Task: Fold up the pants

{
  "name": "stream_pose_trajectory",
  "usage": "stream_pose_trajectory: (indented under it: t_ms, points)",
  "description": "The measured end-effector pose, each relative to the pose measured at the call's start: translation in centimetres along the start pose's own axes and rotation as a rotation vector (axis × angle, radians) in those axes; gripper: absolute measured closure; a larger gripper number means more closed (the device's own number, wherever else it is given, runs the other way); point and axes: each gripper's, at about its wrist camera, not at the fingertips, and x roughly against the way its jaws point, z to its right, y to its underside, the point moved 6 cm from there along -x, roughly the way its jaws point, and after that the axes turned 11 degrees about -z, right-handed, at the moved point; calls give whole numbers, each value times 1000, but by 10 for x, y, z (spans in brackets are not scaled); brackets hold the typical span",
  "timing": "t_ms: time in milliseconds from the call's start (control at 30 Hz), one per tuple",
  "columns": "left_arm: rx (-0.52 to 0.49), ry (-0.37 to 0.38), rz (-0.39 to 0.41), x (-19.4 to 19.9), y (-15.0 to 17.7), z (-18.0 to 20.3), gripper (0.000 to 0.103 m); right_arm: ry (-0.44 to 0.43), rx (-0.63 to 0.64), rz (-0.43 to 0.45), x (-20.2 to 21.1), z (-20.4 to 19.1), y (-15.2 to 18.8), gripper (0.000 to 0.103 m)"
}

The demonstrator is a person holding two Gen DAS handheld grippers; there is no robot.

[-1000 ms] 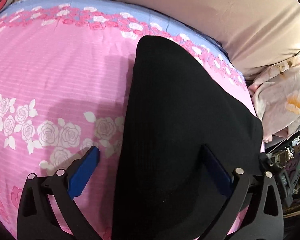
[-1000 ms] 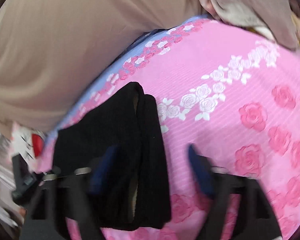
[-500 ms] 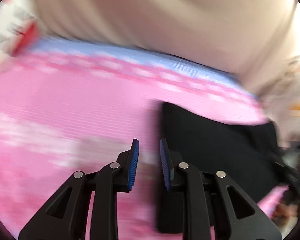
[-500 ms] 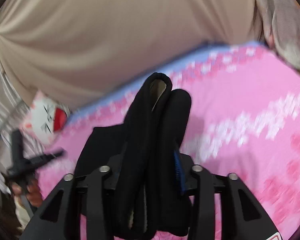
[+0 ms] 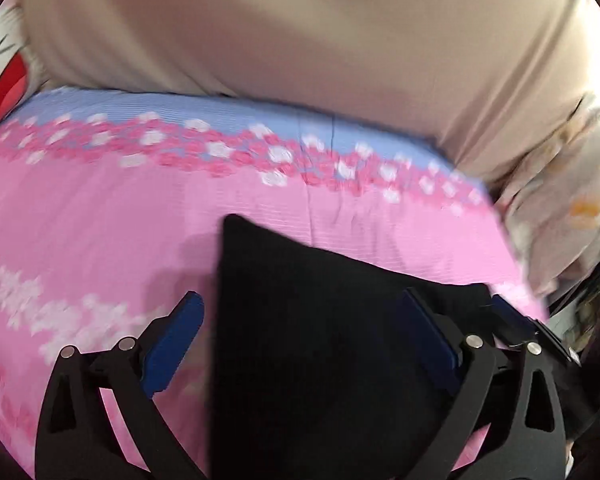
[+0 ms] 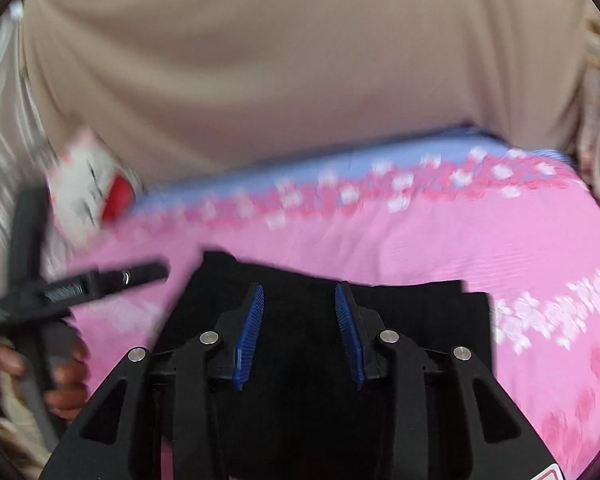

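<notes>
The black pants (image 5: 312, 332) lie folded into a flat block on the pink flowered bed sheet (image 5: 100, 216). In the left wrist view my left gripper (image 5: 304, 332) is wide open, its blue pads either side of the block's left part, just above it. In the right wrist view the pants (image 6: 420, 320) lie flat under my right gripper (image 6: 299, 332), whose jaws stand partly open with nothing between the pads. The left gripper (image 6: 100, 280) shows at the left of that view, held by a hand.
A beige headboard cushion (image 5: 300, 40) rises behind the bed. A white and red plush (image 6: 88, 188) sits at the bed's left corner. A pale flowered pillow (image 5: 572, 200) lies at the right. The sheet's blue flowered border (image 5: 220, 120) runs along the far edge.
My right gripper has let go of the folded pants and opened; the pants now lie flat. My left gripper has opened wide and moved over the block.
</notes>
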Motion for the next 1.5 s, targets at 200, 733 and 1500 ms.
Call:
stream_pose_trajectory:
  t_ms: [200, 733, 1500]
  points:
    - [98, -80, -138, -82, -12, -22, 7, 52, -242, -38, -33, 84, -1, 77]
    - [106, 38, -75, 6, 57, -71, 5, -66, -249, -31, 47, 80, 71, 51]
    - [155, 143, -152, -29, 84, -47, 5, 49, -328, -9, 38, 120, 100, 24]
